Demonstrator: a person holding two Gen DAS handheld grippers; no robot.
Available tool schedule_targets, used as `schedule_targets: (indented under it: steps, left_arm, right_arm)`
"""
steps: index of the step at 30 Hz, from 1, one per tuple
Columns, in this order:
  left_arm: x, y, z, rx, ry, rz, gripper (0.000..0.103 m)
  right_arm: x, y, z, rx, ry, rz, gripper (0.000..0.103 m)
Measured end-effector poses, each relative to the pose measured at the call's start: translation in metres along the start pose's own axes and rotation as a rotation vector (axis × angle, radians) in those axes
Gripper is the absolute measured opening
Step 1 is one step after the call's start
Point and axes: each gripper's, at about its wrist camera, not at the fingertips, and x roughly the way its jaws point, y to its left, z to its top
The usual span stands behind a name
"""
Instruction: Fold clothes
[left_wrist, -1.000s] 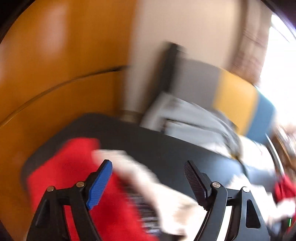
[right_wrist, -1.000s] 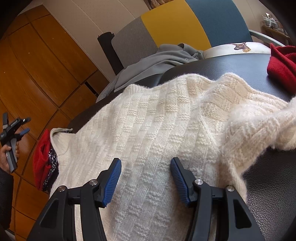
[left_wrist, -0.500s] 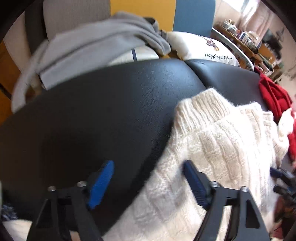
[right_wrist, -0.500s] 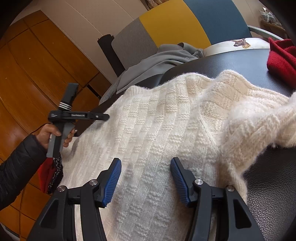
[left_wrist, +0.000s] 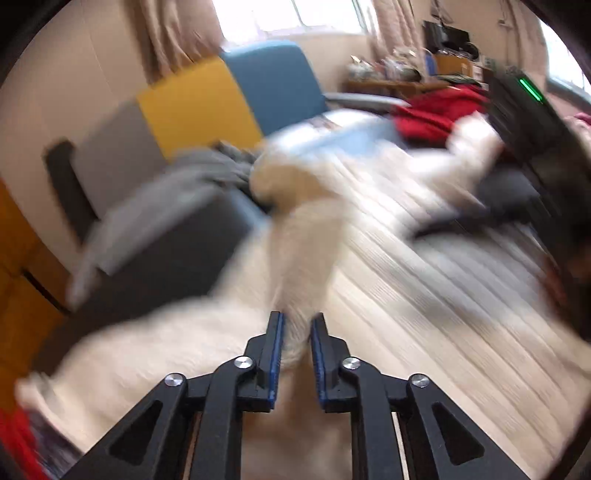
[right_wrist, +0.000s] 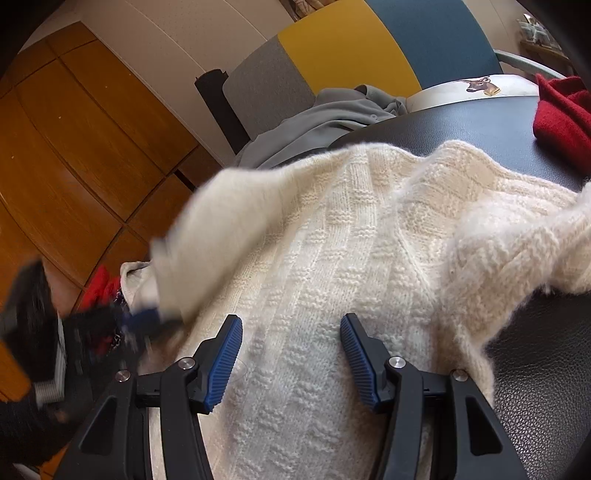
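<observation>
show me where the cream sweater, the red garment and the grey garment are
cream sweater (right_wrist: 332, 280), right wrist view, on the knitted body panel ahead of the fingers
red garment (right_wrist: 561, 114), right wrist view, on its folded bulk at the far right
grey garment (right_wrist: 325, 118), right wrist view, on the crumpled cloth behind the sweater

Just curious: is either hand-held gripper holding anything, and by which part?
Left hand-held gripper is closing on the cream knitted sweater's sleeve; right hand-held gripper holds nothing.

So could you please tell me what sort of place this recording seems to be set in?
Most likely a lived-in room of a home. A grey, yellow and blue sofa stands by the wall, curtains hang at a window, and a cream knitted sweater lies on a black padded surface.
</observation>
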Motion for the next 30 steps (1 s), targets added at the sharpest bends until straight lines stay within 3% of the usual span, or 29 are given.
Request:
schedule_targets:
  steps: [4, 7, 11, 13, 18, 24, 27, 29, 30]
  left_arm:
    - [-0.010, 0.022, -0.010, -0.185, 0.016, -0.147, 0.019]
    - [-0.025, 0.057, -0.001, -0.239, -0.011, -0.122, 0.029]
    - [-0.028, 0.104, 0.027, -0.157, -0.041, -0.104, 0.065]
    - [-0.012, 0.119, 0.038, -0.072, -0.007, -0.155, 0.070]
    - [0.041, 0.131, 0.054, 0.128, 0.187, -0.309, 0.073]
    - [0.090, 0.143, 0.056, 0.094, 0.303, -0.457, 0.085]
    - [0.093, 0.148, 0.044, 0.028, 0.335, -0.488, 0.083]
    - [0.079, 0.149, 0.038, 0.006, 0.299, -0.485, 0.044]
    - [0.070, 0.149, 0.037, -0.003, 0.275, -0.454, 0.038]
  right_arm:
    - [0.000, 0.000, 0.000, 0.001, -0.001, 0.002, 0.057]
    - [0.000, 0.000, -0.001, 0.003, -0.002, 0.003, 0.057]
    - [-0.001, 0.000, -0.002, 0.004, -0.003, 0.006, 0.057]
    - [-0.001, 0.000, -0.002, 0.007, -0.004, 0.008, 0.057]
    - [-0.001, -0.002, -0.002, 0.015, -0.006, 0.017, 0.057]
    - [-0.001, -0.003, -0.001, 0.025, -0.007, 0.029, 0.057]
    - [-0.003, -0.004, -0.002, 0.031, -0.008, 0.036, 0.057]
    - [-0.003, -0.004, -0.002, 0.032, -0.008, 0.037, 0.057]
    - [-0.003, -0.004, -0.002, 0.033, -0.008, 0.038, 0.057]
